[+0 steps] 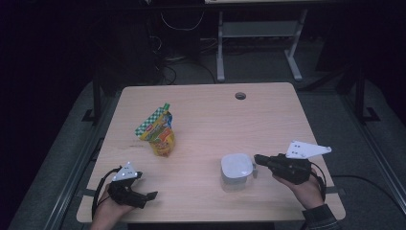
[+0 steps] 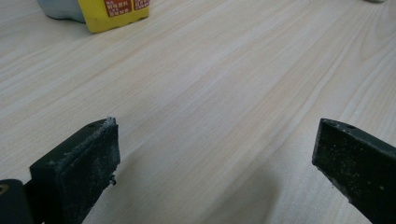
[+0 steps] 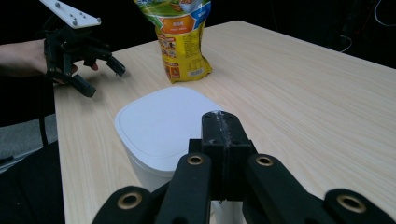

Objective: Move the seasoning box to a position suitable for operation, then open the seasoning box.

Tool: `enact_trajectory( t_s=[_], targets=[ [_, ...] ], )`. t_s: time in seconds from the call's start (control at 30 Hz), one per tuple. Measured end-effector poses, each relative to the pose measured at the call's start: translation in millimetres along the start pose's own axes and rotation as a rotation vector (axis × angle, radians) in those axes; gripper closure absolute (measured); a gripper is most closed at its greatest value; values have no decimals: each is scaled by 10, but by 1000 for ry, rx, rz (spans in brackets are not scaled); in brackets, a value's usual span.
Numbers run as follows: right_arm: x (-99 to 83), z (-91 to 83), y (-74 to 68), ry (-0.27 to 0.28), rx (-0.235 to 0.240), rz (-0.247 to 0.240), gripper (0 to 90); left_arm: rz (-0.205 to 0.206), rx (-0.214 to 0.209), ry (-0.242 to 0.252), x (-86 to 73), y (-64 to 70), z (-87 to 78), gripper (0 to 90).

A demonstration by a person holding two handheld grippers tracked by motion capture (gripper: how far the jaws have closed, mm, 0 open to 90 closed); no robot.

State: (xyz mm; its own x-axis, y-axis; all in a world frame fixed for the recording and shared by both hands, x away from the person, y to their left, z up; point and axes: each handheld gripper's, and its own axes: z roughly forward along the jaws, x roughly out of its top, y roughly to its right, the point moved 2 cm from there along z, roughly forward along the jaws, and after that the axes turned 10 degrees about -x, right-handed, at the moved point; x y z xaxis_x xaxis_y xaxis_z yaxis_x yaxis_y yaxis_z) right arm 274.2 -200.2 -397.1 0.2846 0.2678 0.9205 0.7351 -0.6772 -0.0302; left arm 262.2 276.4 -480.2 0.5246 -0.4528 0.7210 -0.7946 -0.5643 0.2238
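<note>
A yellow and green snack bag [image 1: 160, 134] stands upright on the left half of the wooden table [image 1: 215, 110]. A white-lidded container [image 1: 236, 170] sits near the front, right of centre. My right gripper [image 1: 256, 158] lies level at the container's right rim, jaws shut; its tips [image 3: 219, 123] hang over the lid [image 3: 159, 123], and whether they pinch anything is hidden. My left gripper [image 1: 146, 186] rests at the front left corner, open, with bare wood between its jaws [image 2: 219, 140]. The bag's lower edge [image 2: 114, 11] is far ahead of it. The right gripper view shows the bag [image 3: 184, 42] and the left gripper [image 3: 103, 78] beyond the container.
A round cable hole [image 1: 240, 96] is set near the table's far edge. Behind the table stand a grey desk frame [image 1: 258, 43] and loose cables on the dark floor. Bare wood stretches between the bag and the container.
</note>
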Motion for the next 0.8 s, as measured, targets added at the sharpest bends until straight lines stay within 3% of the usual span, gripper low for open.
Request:
enact_trajectory(
  t_s=[0.4, 0.8],
  targets=[
    [-14, 114, -64, -28, 12, -14, 899, 4, -4, -6, -2, 11, 8, 2],
    [-39, 116, -58, -29, 12, -4, 900, 4, -5, -2, 4, 17, 10, 2]
  ],
)
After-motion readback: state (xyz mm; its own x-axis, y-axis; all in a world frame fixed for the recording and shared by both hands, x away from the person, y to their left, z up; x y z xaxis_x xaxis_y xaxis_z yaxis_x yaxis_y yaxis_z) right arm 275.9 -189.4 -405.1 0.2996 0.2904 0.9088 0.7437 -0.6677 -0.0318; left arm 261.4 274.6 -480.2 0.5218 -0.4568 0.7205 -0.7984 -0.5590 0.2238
